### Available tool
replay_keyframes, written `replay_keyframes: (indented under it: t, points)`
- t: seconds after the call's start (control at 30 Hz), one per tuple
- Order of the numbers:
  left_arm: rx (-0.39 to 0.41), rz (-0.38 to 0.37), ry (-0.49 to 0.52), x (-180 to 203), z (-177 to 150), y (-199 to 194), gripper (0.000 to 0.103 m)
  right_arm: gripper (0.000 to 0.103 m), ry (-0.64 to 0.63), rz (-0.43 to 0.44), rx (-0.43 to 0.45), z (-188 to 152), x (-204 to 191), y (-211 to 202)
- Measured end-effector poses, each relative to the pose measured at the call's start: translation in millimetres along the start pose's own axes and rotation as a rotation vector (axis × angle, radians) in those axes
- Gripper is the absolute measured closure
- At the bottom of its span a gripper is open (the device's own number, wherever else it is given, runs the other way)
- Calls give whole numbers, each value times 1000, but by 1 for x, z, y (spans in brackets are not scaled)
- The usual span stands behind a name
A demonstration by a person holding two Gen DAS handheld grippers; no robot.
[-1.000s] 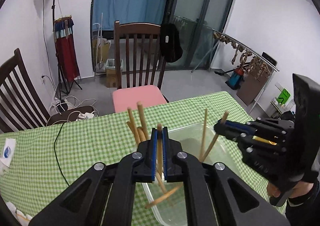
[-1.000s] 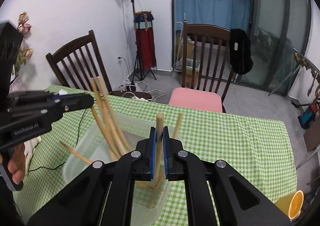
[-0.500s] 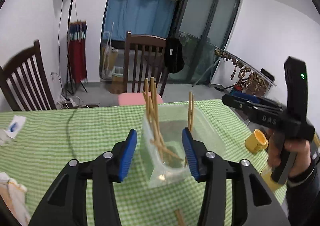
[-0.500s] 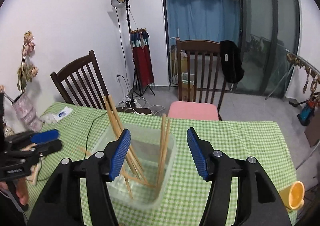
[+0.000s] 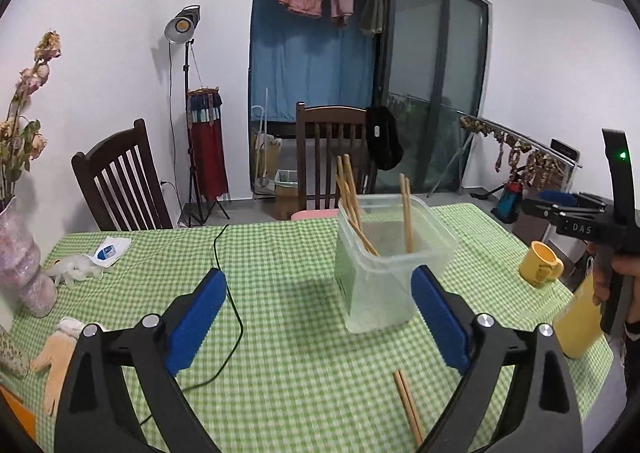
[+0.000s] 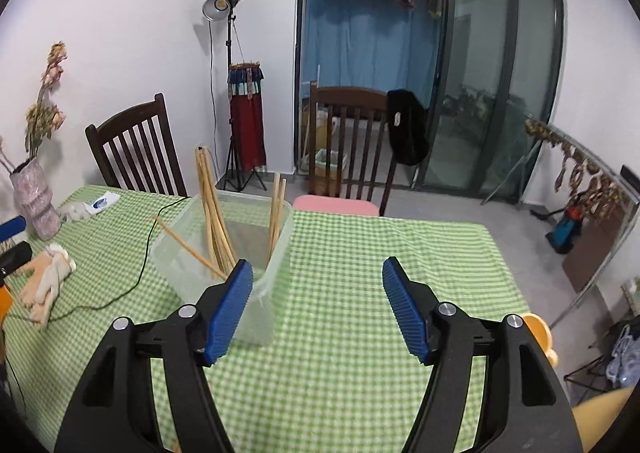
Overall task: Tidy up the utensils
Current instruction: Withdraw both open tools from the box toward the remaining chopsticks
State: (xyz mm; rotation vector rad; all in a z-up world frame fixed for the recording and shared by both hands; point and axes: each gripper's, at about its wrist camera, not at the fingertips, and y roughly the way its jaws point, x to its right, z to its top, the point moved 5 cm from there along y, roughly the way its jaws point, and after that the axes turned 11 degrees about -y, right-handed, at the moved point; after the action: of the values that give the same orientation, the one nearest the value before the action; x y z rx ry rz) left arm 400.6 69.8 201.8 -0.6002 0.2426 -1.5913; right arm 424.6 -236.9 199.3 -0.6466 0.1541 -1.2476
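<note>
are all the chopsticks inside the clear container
No, a pair of chopsticks lies on the tablecloth in front of the container.

Open tablecloth [image 6: 360, 253] right of the clear container [image 6: 224, 249], nothing on it up to the far edge. Container stands mid-table with chopsticks [image 6: 208, 205] leaning out above its rim (they block a straight drop-in). Left side cluttered: black cable [image 5: 236, 317] across the cloth, glove [image 5: 56, 353], vase [image 5: 24, 273] at the edge. Two loose chopsticks [image 5: 408, 405] lie in front of the container. Yellow mug [image 5: 540, 265] sits at the right edge.
</note>
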Motion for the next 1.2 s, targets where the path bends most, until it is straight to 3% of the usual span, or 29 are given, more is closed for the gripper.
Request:
replay_keyframes:
  t: [0.3,0.63,1.0,1.2]
  points:
    - [25,7,12,6,-46,-46,8,36,-57,-45,72,-35,-26,-48]
    - [136,56,-17,-4,-115,-103,8,29,-99,-56,138,-90,-66,-96]
    - [114,53,-106,-14,-188,-134,8,21,-57,-37,186,-151,-103,-136]
    - [121,85,-59,-8,-223,-140,8,22,-105,-55,170,-185,-132,-140]
